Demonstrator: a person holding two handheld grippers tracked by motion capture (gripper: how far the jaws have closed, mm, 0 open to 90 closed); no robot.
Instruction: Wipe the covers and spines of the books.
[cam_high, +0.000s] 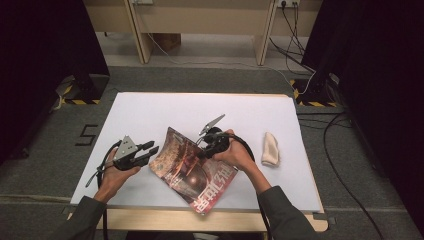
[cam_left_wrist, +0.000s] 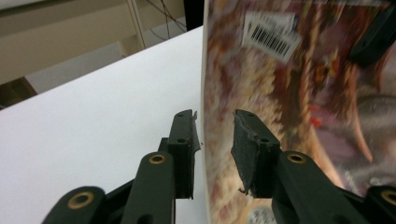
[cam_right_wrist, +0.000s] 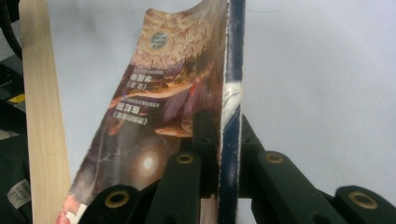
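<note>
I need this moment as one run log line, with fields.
right claw: shut on magazine edge | left claw: astride the other edge, gap visible | cloth: on table

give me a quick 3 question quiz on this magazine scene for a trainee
1. True or false: the right gripper is clamped on the magazine.
2. What lies on the white table beyond the person's right hand? A) folded cloth B) cup C) pen
3. In the left gripper view, where is the magazine's edge relative to the left gripper?

Key
1. True.
2. A, the folded cloth.
3. Between the open jaws, with gaps at both pads.
</note>
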